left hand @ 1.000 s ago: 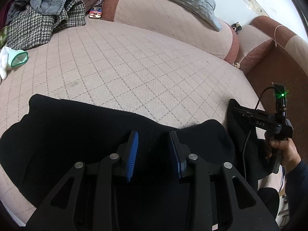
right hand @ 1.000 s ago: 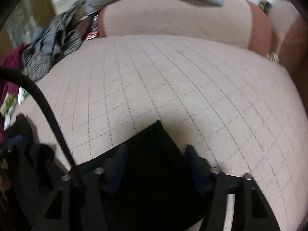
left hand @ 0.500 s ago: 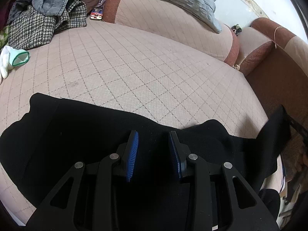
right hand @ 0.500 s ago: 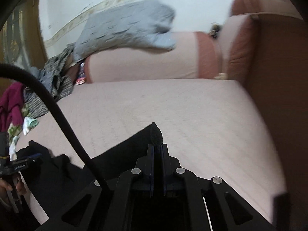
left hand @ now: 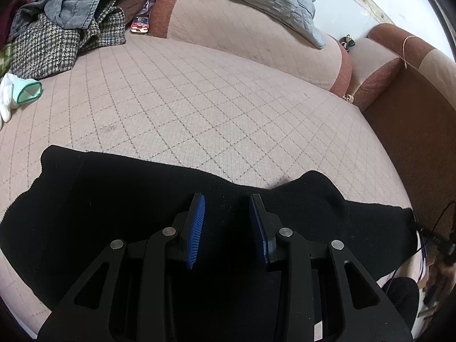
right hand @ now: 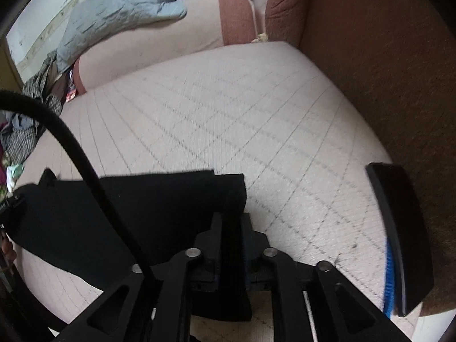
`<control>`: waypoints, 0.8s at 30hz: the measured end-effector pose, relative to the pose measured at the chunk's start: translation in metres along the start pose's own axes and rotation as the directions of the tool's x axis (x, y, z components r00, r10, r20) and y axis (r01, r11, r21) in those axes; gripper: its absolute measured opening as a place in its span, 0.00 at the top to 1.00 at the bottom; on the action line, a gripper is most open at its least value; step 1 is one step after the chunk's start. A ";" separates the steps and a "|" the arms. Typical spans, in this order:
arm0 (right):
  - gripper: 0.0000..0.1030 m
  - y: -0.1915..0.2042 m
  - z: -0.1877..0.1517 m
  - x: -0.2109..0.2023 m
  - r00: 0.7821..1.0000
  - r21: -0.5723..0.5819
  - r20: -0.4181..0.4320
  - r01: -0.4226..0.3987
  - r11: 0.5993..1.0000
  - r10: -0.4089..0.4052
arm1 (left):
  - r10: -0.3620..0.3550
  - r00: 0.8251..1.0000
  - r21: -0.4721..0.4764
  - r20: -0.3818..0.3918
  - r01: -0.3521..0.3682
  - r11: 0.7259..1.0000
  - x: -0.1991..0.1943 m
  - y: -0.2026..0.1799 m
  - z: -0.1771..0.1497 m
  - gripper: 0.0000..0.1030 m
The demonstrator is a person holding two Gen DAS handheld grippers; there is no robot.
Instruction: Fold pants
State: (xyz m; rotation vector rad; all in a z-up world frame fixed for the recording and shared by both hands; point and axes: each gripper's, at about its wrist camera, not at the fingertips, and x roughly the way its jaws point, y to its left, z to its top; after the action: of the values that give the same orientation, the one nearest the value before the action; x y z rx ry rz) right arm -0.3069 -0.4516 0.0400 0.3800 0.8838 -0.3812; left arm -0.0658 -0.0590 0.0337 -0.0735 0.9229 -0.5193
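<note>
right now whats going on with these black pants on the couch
A person is folding black pants on a quilted sofa seat with two handheld grippers. The left gripper hovers open over the middle of the pants. The right gripper has fabric at the pants' end between its jaws, which have just been opening slightly.

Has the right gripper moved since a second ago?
Yes. The right gripper, pinching the black pants, has carried their end toward the brown armrest, which now looms closer.
</note>
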 end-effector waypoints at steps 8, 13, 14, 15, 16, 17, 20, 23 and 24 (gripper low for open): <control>0.52 0.077 0.025 -0.027 0.930 -0.060 0.090 -0.352 0.934 0.356 | 0.062 0.996 -0.024 0.068 -0.061 0.998 -0.024 0.022 0.008 0.69; 0.52 0.167 0.041 0.027 0.819 -0.071 -0.053 -0.574 0.815 0.572 | 0.112 0.991 -0.085 0.072 -0.106 0.991 -0.030 0.050 0.011 0.69; 0.52 0.182 0.043 0.035 0.818 -0.100 -0.066 -0.575 0.812 0.572 | 0.124 0.990 -0.098 0.072 -0.117 0.988 -0.030 0.056 0.011 0.69; 0.52 0.199 0.048 0.045 0.822 -0.133 -0.083 -0.569 0.811 0.563 | 0.135 0.988 -0.109 0.070 -0.127 0.986 -0.030 0.062 0.012 0.69; 0.52 0.210 0.050 0.053 0.823 -0.145 -0.103 -0.568 0.810 0.558 | 0.140 0.988 -0.114 0.068 -0.132 0.985 -0.030 0.065 0.012 0.69; 0.52 0.221 0.054 0.064 0.825 -0.146 -0.125 -0.565 0.812 0.552 | 0.140 0.988 -0.120 0.066 -0.131 0.984 -0.028 0.070 0.011 0.69; 0.67 0.250 0.061 0.096 0.817 -0.146 -0.203 -0.570 0.809 0.539 | 0.133 0.990 -0.122 0.056 -0.126 0.985 -0.023 0.074 0.004 0.69; 0.94 0.262 0.063 0.114 0.780 -0.103 -0.256 -0.609 0.786 0.571 | 0.148 0.987 -0.099 0.064 -0.141 0.985 -0.019 0.072 -0.003 0.69; 0.94 0.263 0.065 0.114 0.771 -0.103 -0.249 -0.622 0.776 0.586 | 0.149 0.986 -0.088 0.071 -0.142 0.986 -0.020 0.071 -0.004 0.69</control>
State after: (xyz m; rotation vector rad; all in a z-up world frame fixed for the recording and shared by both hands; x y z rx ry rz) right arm -0.0746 -0.2728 0.0292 0.5203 0.9330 0.3501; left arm -0.0504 0.0132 0.0262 -0.1000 0.8665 -0.3402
